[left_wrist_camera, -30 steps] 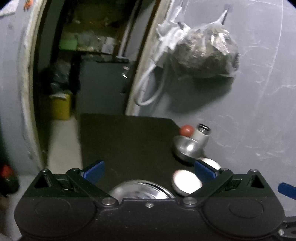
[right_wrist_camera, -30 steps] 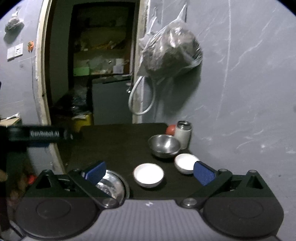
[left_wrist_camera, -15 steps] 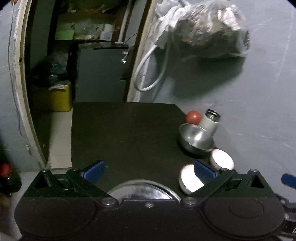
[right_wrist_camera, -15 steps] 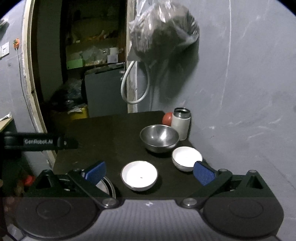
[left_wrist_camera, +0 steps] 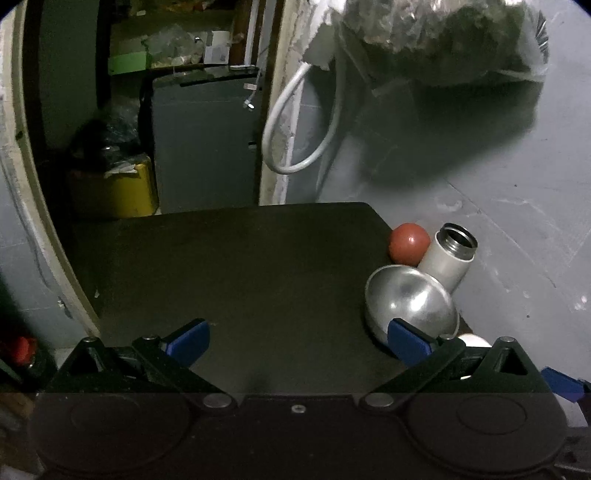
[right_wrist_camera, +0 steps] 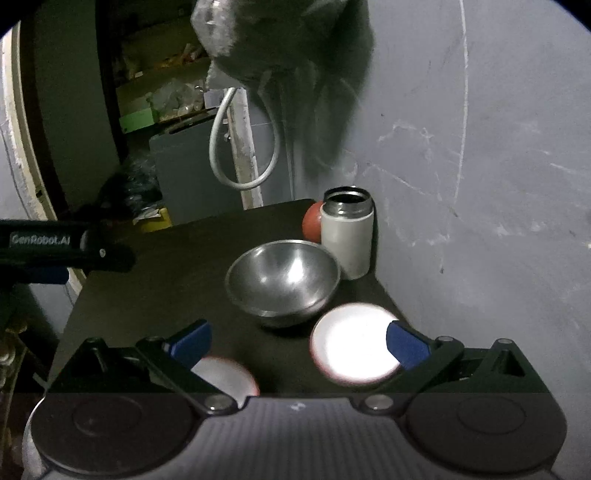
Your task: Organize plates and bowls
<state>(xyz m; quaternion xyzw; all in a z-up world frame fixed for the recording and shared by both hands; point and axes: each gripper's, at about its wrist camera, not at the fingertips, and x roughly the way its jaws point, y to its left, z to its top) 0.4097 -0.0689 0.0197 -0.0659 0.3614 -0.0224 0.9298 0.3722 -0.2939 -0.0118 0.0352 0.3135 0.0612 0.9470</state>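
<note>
A steel bowl [right_wrist_camera: 282,282] stands on the black table [right_wrist_camera: 177,266], near its far right corner. Two white bowls sit in front of it: one [right_wrist_camera: 354,349] just inside my right gripper's right finger, the other [right_wrist_camera: 225,376] half hidden behind its left finger. My right gripper [right_wrist_camera: 298,343] is open above them and holds nothing. My left gripper [left_wrist_camera: 298,341] is open over bare table [left_wrist_camera: 240,266], and the steel bowl [left_wrist_camera: 410,302] lies just beyond its right fingertip. A sliver of a white bowl [left_wrist_camera: 476,341] shows behind that finger.
A white flask [right_wrist_camera: 347,236] with an open steel mouth and a red ball [right_wrist_camera: 311,227] stand behind the steel bowl, against the grey wall. A stuffed plastic bag [left_wrist_camera: 443,33] and a white hose loop [left_wrist_camera: 295,129] hang above. The left gripper's body [right_wrist_camera: 55,243] juts in at the left.
Both grippers have moved forward over the table. The steel plate near the front edge has dropped out of both views. The white bowls now lie right at the right gripper's fingers.
</note>
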